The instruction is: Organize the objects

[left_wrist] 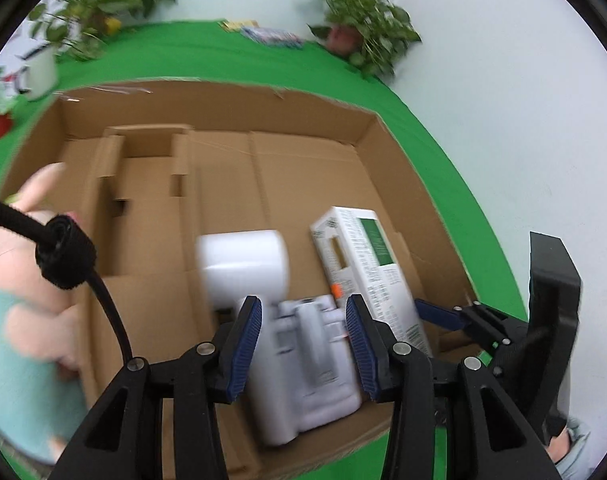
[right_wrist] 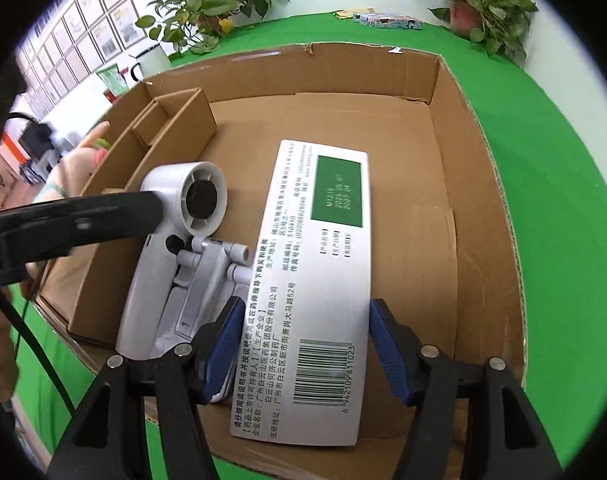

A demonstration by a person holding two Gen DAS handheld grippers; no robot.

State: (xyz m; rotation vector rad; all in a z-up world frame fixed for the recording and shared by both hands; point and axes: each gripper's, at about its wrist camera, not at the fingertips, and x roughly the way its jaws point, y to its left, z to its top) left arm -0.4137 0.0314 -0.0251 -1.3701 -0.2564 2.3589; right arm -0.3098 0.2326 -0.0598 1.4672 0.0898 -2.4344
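A white hair dryer lies in the cardboard box, next to a white medicine box with a green panel. My left gripper hangs over the dryer's folded handle with its blue pads apart, not touching it. My right gripper straddles the near end of the medicine box; its left pad meets the box's edge and the right pad stands a little off. The left gripper's black arm crosses the right wrist view over the dryer.
The box has a cardboard divider insert at its left. It stands on a green cloth. Potted plants, a flat packet and a white mug stand at the far edge.
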